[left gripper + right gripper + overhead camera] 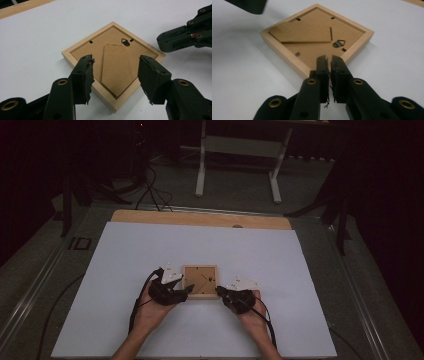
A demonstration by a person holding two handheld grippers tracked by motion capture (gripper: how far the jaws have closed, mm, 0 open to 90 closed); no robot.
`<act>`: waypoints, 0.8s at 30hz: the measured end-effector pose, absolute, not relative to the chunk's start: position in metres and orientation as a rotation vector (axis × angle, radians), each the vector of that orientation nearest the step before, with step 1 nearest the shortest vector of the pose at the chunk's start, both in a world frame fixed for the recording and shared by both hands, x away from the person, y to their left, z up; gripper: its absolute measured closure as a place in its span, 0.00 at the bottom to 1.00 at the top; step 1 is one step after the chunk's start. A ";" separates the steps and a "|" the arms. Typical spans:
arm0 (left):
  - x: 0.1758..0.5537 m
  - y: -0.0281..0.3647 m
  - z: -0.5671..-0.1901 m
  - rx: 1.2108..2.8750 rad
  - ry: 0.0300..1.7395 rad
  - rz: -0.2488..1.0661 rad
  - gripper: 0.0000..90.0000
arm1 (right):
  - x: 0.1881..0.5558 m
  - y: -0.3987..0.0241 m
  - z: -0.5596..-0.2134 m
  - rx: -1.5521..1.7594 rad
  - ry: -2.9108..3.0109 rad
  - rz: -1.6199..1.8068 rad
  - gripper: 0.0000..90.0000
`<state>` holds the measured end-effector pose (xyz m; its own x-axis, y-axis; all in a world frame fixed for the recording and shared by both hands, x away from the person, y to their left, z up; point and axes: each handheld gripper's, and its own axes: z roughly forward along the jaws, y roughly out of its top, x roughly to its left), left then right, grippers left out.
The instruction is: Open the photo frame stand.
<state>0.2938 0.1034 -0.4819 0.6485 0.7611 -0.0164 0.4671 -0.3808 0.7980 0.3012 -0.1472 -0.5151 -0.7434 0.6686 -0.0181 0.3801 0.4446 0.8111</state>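
1. Left gripper (pixel 186 291): carried in the person's left hand (pixel 155 307), at the near left corner of the picture frame (pixel 200 281). In the left gripper view its two black jaws stand well apart, one to each side of that corner, with the pads (pixel 86 77) clear of the wood; released, nothing grasped.
2. Right gripper (pixel 220 292): carried in the person's right hand (pixel 252 312), at the frame's near right corner. In the right gripper view the jaws are drawn together with a bare slit between the pads (pixel 323 72), tips over the frame's nearest corner. Clenched; whether the tips pinch anything on the frame cannot be told.
3. Picture frame: small, square, light wood, lying face down on the white sheet (pixel 125 270), roughly at its middle and between the two grippers.
4. Backing board (pixel 113 42): brown, set within the wooden border.
5. Easel stand (pixel 302 32): brown flap on the backing, one end raised a little off it.
6. Metal hanger (pixel 339 44): small triangular loop on the backing, beside the stand.
7. Turn clips (pixel 297 53): small dark tabs along the inner edge of the border.
8. White sheet: covers the table; a strip of wooden tabletop (pixel 200 219) shows along its far edge.
9. Cables (pixel 137 300): black, trailing from each gripper toward the near edge.
10. White stand legs (pixel 201 170): on the floor beyond the table.
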 end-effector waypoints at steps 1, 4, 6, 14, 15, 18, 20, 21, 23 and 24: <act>0.296 0.102 -0.482 2.048 0.951 0.452 0.52 | 0.302 -0.147 -0.516 0.895 2.369 1.203 0.98; 0.299 0.097 -0.483 2.067 0.947 0.451 0.53 | 0.302 -0.145 -0.518 0.894 2.380 1.197 1.00; 0.302 0.094 -0.485 2.086 0.940 0.453 0.53 | 0.301 -0.144 -0.518 0.884 2.384 1.192 1.00; 0.308 0.087 -0.493 2.136 0.938 0.463 0.54 | 0.301 -0.144 -0.519 0.885 2.381 1.197 1.00; 0.311 0.085 -0.496 2.147 0.944 0.448 0.52 | 0.301 -0.144 -0.519 0.889 2.379 1.201 1.00; 0.312 0.083 -0.499 2.155 0.929 0.439 0.50 | 0.301 -0.144 -0.519 0.894 2.376 1.207 1.00; 0.313 0.082 -0.501 2.156 0.928 0.434 0.50 | 0.301 -0.145 -0.519 0.895 2.379 1.209 1.00; 0.314 0.081 -0.502 2.165 0.928 0.437 0.50 | 0.301 -0.145 -0.519 0.894 2.379 1.208 1.00; 0.315 0.081 -0.504 2.172 0.933 0.431 0.50 | 0.301 -0.145 -0.519 0.890 2.378 1.207 1.00; 0.315 0.081 -0.504 2.172 0.933 0.431 0.50 | 0.301 -0.145 -0.519 0.890 2.378 1.207 1.00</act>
<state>0.3150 0.0809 -0.5036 0.6817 0.7313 0.0202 0.4899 -0.4769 0.7297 0.3010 -0.1445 -0.5191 -0.7508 0.6605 -0.0096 0.3822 0.4463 0.8091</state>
